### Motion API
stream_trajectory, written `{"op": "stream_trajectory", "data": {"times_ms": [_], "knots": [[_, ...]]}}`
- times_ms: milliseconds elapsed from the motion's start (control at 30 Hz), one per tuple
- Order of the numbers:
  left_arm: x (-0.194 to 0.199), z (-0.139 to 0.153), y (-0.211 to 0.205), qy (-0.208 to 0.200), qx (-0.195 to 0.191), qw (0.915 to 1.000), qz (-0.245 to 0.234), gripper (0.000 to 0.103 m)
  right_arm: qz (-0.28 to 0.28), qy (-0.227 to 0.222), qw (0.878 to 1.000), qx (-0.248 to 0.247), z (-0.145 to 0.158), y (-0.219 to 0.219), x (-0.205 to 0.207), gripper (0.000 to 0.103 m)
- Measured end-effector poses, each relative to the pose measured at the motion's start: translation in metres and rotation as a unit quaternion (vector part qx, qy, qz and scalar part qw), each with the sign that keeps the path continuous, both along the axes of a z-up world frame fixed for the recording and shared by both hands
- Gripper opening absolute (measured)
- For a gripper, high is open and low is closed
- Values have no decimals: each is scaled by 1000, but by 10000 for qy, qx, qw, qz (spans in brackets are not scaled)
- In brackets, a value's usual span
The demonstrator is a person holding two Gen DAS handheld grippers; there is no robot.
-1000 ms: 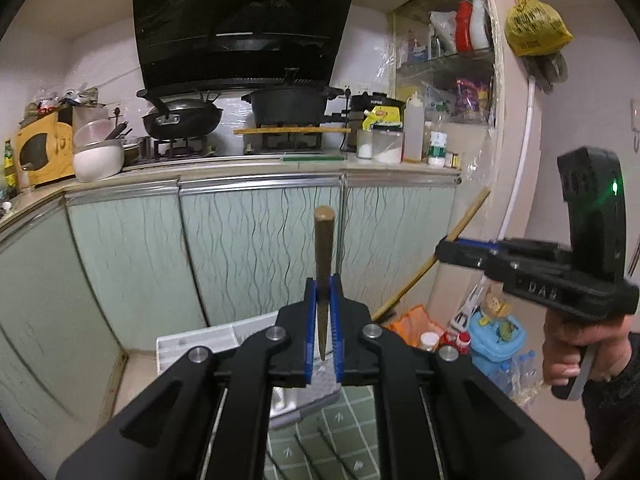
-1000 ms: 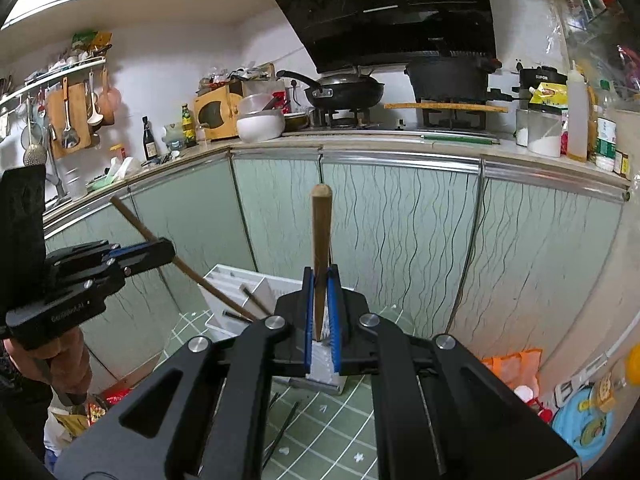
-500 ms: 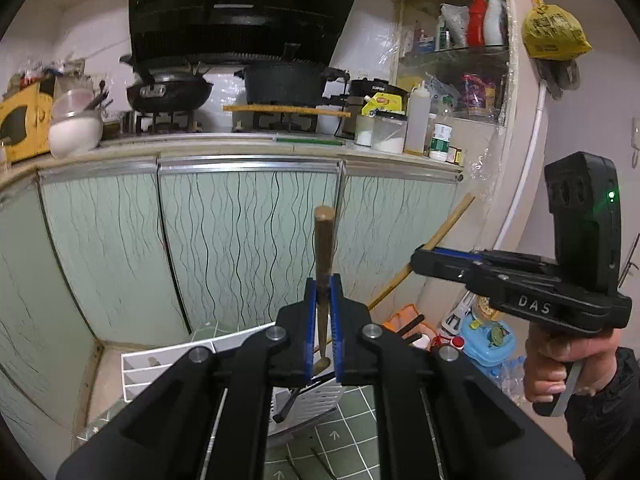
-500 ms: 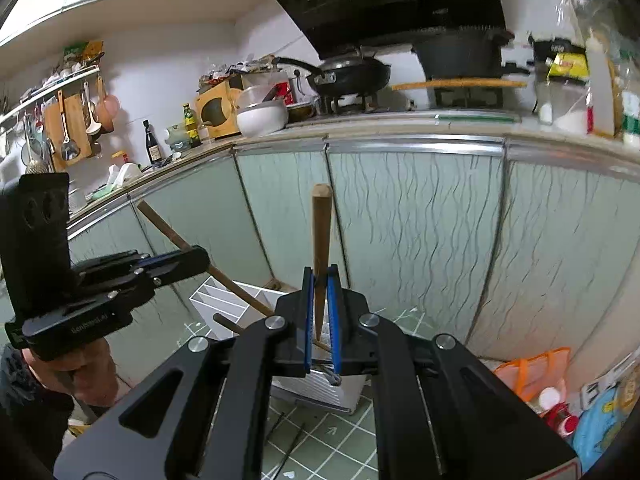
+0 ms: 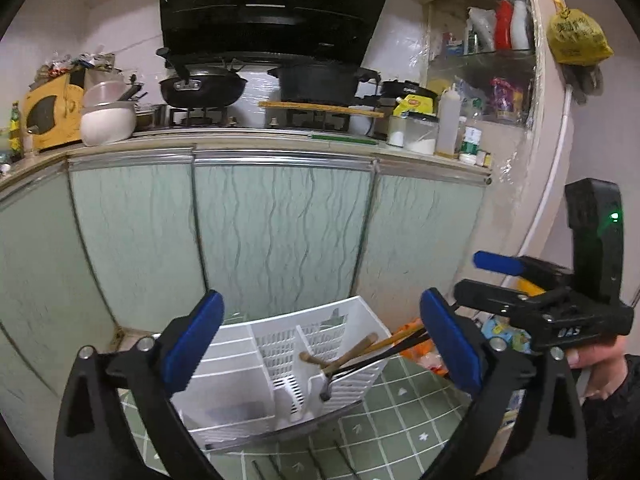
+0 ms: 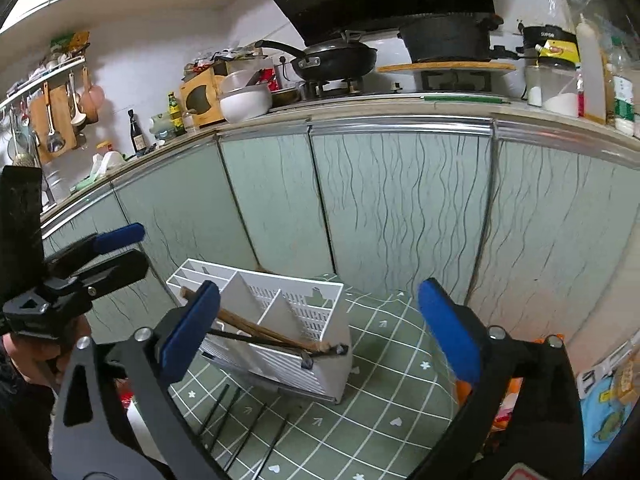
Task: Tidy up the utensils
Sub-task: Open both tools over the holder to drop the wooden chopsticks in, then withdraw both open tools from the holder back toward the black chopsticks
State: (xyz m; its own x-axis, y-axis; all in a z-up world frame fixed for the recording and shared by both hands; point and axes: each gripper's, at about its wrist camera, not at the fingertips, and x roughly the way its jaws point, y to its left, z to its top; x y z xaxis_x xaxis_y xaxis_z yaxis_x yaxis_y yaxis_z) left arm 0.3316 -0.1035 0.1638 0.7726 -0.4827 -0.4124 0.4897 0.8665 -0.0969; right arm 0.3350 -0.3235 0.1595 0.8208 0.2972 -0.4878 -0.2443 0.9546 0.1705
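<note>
Left gripper and right gripper, jaws just opened wide and empty. Beyond, wooden chopsticks lean in the white caddy: light, stiff, thin; probably best pinched mid-shaft. Black chopsticks lie on the mat.

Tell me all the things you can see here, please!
utensil organizer: one, white, divided, on the green mat
wooden sticks: at least two, brown, leaning in one organizer compartment
black sticks: several, lying on the mat in front of the organizer
mat: one, green with white grid
cabinet doors: several, pale green, below the counter
wok: one, black, on the stove
pot: one, black, on the stove
bowl: one, white, on the counter
range hood: one, black, above the stove
bag: one, yellow, hanging on the wall
left gripper: black with blue pads, open, empty
right gripper: same, open, empty
hand: one, holding the right gripper
</note>
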Motion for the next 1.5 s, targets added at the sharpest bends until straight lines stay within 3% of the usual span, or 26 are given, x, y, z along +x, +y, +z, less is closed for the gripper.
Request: {"op": "stream_trajectory", "data": {"times_ms": [233,767,1500], "knots": [[-23,-4,7,-33,252,9996,75,99,-83,56,9998,-164,-2,0,-22,95],[-89,-8,33,-115,321,9979,552,99,-200,-158,9980,-585,2,19,-104,95],[-157,-42,61,-146,426,9933,1067,99,-379,-143,9948,-931,-33,45,-180,95]]}}
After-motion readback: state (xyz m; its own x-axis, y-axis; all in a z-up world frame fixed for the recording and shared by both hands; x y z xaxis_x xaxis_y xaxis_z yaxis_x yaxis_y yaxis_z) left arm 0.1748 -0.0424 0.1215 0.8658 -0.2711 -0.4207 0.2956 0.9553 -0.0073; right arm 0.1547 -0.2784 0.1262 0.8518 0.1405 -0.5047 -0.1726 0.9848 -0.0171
